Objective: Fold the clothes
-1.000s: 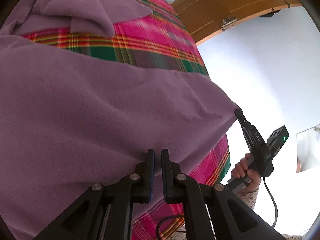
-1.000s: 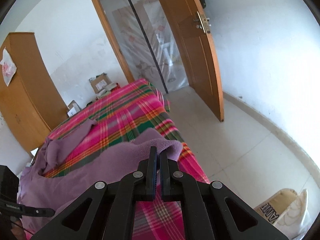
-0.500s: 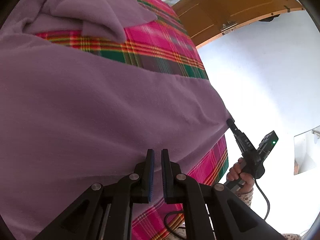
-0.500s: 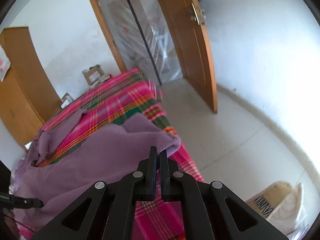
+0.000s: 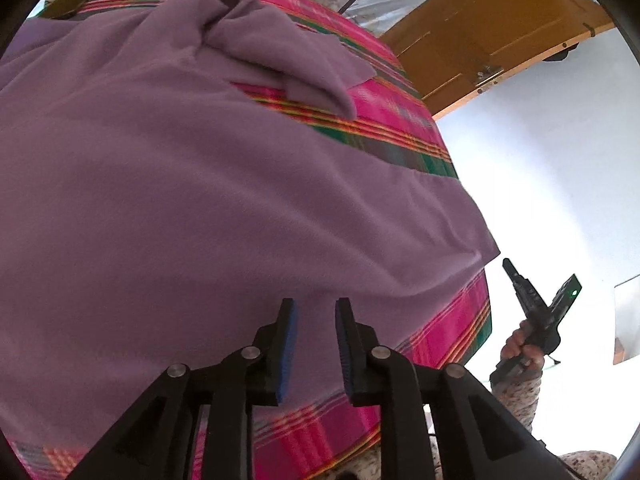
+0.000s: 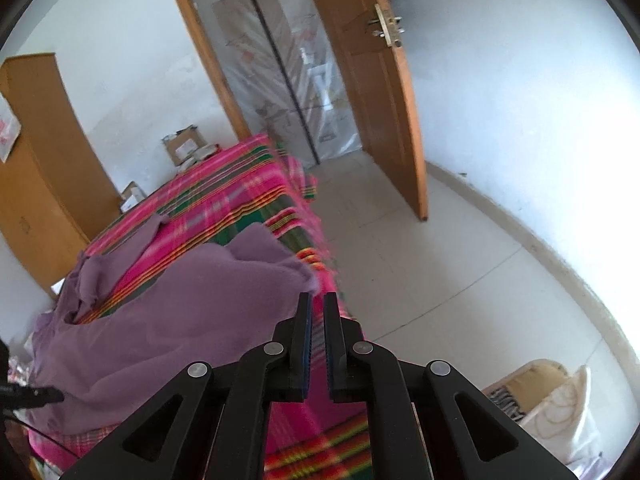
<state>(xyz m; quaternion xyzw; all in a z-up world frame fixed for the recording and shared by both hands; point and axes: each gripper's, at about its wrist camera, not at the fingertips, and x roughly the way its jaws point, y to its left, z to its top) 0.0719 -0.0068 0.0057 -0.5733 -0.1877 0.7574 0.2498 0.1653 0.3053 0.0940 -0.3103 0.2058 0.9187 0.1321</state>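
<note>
1. Since a second ago, both grippers are letting go of the purple garment (image 5: 208, 200): its near edge, then pinched and pulled taut between them, is now lying slack on the plaid bedcover (image 5: 400, 136).
2. Left gripper (image 5: 313, 312) is opening, its blue-padded fingers (image 5: 289, 344) now spread with a clear gap; the cloth is showing beyond that gap, and nothing is being pinched.
3. Right gripper (image 6: 316, 312) is also opening, its fingers standing only slightly parted and just short of the garment's corner (image 6: 308, 276), with no cloth caught between them.
4. In the left wrist view that right gripper (image 5: 509, 266) is hovering off the bed's edge, apart from the garment's corner, with a hand (image 5: 522, 346) gripping its handle.
5. Purple garment is lying spread across the near end of the bed, its long axis running along the near edge from side to side.
6. One bunched sleeve (image 5: 280, 48) is pointing away from the grippers, toward the far end of the bed and the wooden door (image 6: 372, 92).
</note>
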